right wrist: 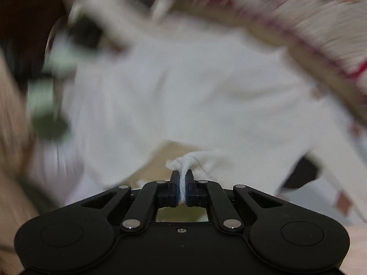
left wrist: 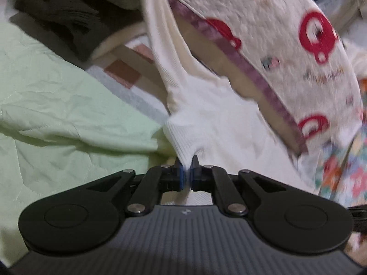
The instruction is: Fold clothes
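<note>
A white knit garment (left wrist: 206, 119) hangs in front of me, with a long sleeve running up to the top of the left wrist view. My left gripper (left wrist: 187, 163) is shut on a ribbed edge of it. In the right wrist view the same white garment (right wrist: 183, 91) fills the middle, blurred by motion. My right gripper (right wrist: 182, 178) is shut on a bunched ribbed edge of the garment. Both grippers hold the cloth lifted off the surface.
A pale green quilt (left wrist: 57, 105) lies at the left. A cream blanket with red prints (left wrist: 286, 45) drapes at the right. A dark folded cloth (left wrist: 59, 16) lies at the upper left. A patterned bedsheet (left wrist: 128, 75) lies below. Floral fabric (left wrist: 344, 171) is at the right edge.
</note>
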The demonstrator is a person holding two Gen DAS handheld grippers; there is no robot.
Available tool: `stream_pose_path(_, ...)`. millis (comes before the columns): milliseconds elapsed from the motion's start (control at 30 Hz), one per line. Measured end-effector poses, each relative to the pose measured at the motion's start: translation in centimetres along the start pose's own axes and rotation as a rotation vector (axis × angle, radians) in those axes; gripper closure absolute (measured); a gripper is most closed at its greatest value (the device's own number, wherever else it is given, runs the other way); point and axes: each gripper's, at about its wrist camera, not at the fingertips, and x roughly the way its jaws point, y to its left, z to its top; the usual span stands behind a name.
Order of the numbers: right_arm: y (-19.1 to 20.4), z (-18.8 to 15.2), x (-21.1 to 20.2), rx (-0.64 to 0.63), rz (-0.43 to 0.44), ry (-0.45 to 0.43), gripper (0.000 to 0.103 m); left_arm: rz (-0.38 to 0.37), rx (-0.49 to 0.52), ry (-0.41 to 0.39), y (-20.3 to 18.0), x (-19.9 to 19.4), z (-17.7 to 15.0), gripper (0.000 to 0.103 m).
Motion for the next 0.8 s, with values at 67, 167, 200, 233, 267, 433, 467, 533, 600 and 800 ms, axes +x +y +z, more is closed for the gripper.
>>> stream_pose_path(67,-1.8,1.1,-1.6,0.028,-0.08,-0.067,0.097,-0.002,0.01,-0.016,-0.4,1.5,0.6,0.098)
stream_pose_path(167,-4.2,2.2,-2.2,0.048,-0.199,-0.118,0.097,0.02,-0.033,-0.045,-0.5,4.2,2.2,0.097)
stream_pose_path(200,-4.8,2.3,-1.3,0.057,-0.218,-0.104,0.097,0.034,-0.052,-0.049,-0.5,5.0,2.7,0.097)
stream_pose_path(233,-5.5,2.5,-0.4,0.066,-0.236,-0.091,0.097,0.053,-0.07,-0.046,-0.4,5.6,3.2,0.096)
stream_pose_path(267,-6.3,2.5,0.6,0.089,-0.235,-0.071,0.097,0.071,-0.088,-0.043,-0.3,6.1,3.8,0.095)
stream_pose_path(433,-9.5,1.7,5.2,0.249,-0.172,0.029,0.096,0.048,0.03,-0.044,-1.3,4.5,3.3,0.059)
stream_pose_path(467,-9.7,1.5,5.8,0.264,-0.17,0.041,0.096,0.031,0.046,-0.039,-1.4,3.9,2.8,0.056)
stream_pose_path(533,-9.6,1.0,6.8,0.29,-0.166,0.061,0.095,0.008,0.068,-0.022,-1.1,2.5,1.8,0.053)
stream_pose_path(600,-9.8,0.8,7.5,0.309,-0.15,0.079,0.094,-0.011,0.106,-0.004,-0.9,1.2,0.6,0.052)
stream_pose_path(800,-10.6,0.6,9.1,0.343,-0.102,0.127,0.081,-0.06,0.235,0.029,-2.0,0.4,-2.9,0.035)
